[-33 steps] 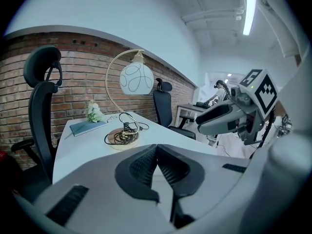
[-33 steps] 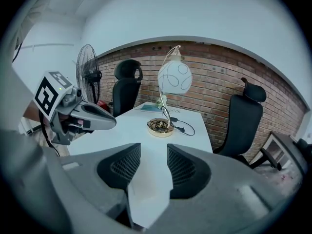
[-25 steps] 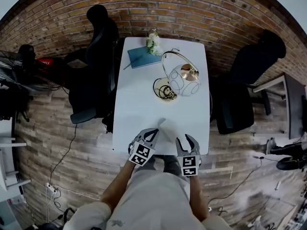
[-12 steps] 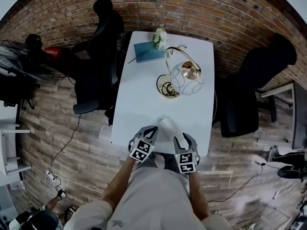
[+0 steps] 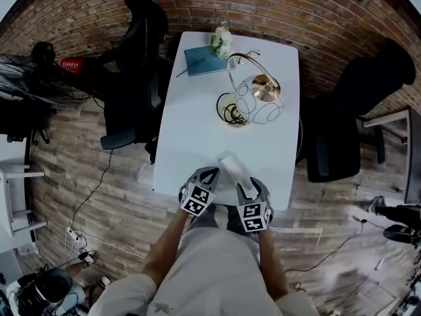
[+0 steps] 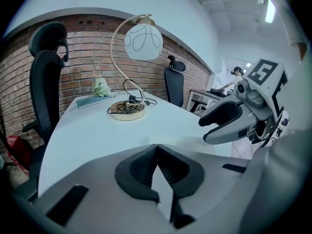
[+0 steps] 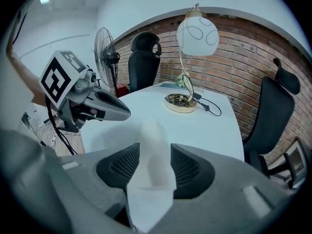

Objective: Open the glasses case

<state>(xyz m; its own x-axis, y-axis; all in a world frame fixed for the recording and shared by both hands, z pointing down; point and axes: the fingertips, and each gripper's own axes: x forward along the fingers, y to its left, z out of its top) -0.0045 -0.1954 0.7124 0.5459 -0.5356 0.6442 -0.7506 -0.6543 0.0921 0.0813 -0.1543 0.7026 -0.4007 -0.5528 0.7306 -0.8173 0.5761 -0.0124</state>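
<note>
The white glasses case point(image 5: 235, 169) sticks out forward between my right gripper's point(image 5: 252, 187) pads over the table's point(image 5: 191, 120) near edge. In the right gripper view the case point(image 7: 153, 165) fills the gap between the jaws of my right gripper point(image 7: 155, 149); both pads touch it while the jaws are opening. My left gripper point(image 5: 209, 174) hovers just left of the case, apart from it. In the left gripper view my left gripper point(image 6: 157, 149) is shut with nothing between its pads, and the right gripper point(image 6: 229, 123) shows at the right.
On the far half of the table stand a gold lamp with a white globe point(image 5: 260, 101), a teal notebook point(image 5: 202, 61) and a small flower bunch point(image 5: 222, 41). Black office chairs point(image 5: 135, 58) point(image 5: 355, 104) flank the table. A fan point(image 7: 108, 57) stands to the left.
Both grippers have sunk toward the table's near edge. The case has stayed between the right gripper's jaws and now shows more plainly over the tabletop.
</note>
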